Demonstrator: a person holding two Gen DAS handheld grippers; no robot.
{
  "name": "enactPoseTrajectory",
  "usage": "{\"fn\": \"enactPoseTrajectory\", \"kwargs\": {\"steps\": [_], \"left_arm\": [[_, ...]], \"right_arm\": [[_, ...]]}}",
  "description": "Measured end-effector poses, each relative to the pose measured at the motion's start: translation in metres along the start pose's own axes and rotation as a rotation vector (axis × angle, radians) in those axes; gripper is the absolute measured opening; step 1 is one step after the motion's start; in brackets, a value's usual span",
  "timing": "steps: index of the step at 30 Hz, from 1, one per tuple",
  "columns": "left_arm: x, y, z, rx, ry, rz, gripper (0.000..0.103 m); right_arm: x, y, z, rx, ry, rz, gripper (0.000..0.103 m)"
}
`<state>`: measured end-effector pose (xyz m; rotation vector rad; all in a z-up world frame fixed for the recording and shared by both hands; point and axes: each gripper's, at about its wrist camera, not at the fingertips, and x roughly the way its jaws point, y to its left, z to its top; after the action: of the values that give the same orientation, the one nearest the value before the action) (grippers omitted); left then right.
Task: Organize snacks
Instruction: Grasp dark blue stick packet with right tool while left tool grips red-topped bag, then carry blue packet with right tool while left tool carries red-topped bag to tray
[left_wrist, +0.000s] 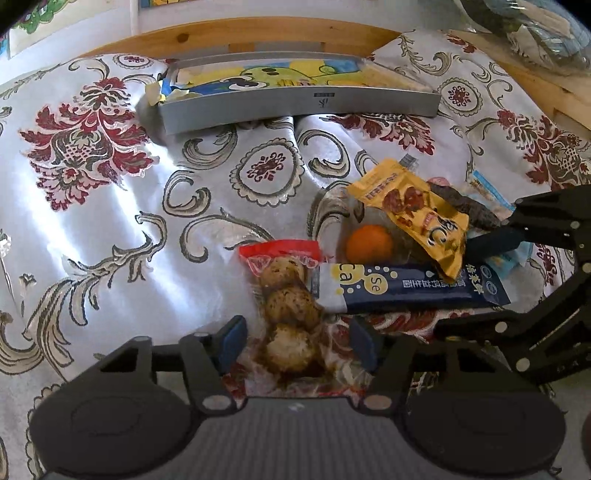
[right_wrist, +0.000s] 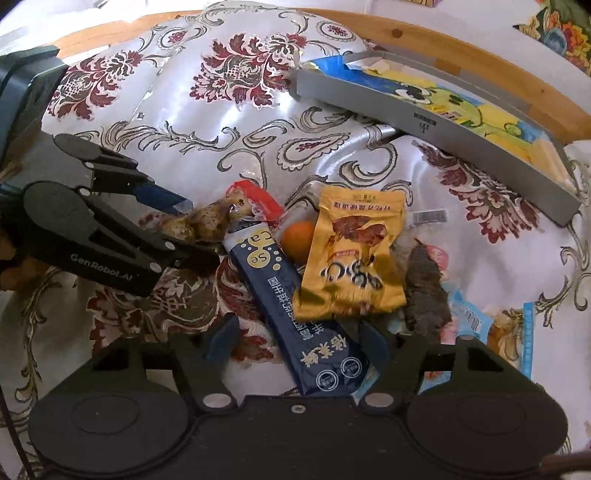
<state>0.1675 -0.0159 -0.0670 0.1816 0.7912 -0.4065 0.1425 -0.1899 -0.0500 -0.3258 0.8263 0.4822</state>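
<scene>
Quail-egg pack (left_wrist: 286, 306) lies between your left tool (left_wrist: 295, 341) pads, jaws apart, touching the navy sachet (left_wrist: 406, 288). Right tool (right_wrist: 295, 341) gapes over that sachet. Close low, then lift toward the grey box (left_wrist: 295, 103).

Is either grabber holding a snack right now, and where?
Neither. The left gripper is open around the clear red-topped pack of speckled eggs; the right gripper is open around the dark blue stick packet.
</scene>
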Motion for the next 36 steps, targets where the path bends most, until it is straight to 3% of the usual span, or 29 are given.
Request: {"fn": "enactPoseTrajectory", "kwargs": {"steps": [3,5,11,17,29,34,36], "left_arm": [[-0.001,0.003,0.001,-0.024,0.007,-0.002,0.057],[-0.003,0.006,0.002,-0.053,0.013,-0.004,0.054],[-0.01,0.012,0.004,-0.121,0.03,-0.003,0.048],[-0.022,0.012,0.005,-0.147,0.049,0.009,0.047],[-0.013,0.014,-0.001,-0.147,0.073,-0.001,0.056],[-0.012,0.011,0.0,-0.12,0.072,0.004,0.059],[-0.012,0.01,-0.001,-0.113,0.071,0.007,0.059]], "right_arm": [[0.0,-0.001,0.001,0.021,0.013,0.013,0.061],[-0.002,0.0,0.0,0.021,0.015,0.009,0.05],[-0.009,0.007,-0.003,0.025,0.023,0.007,0.042],[-0.02,0.017,-0.005,0.068,0.036,0.064,0.041],[-0.001,0.019,0.001,0.072,-0.007,0.067,0.052],[0.001,0.026,0.001,0.042,-0.026,0.035,0.052],[0.001,0.028,0.001,0.037,-0.026,0.028,0.046]]}}
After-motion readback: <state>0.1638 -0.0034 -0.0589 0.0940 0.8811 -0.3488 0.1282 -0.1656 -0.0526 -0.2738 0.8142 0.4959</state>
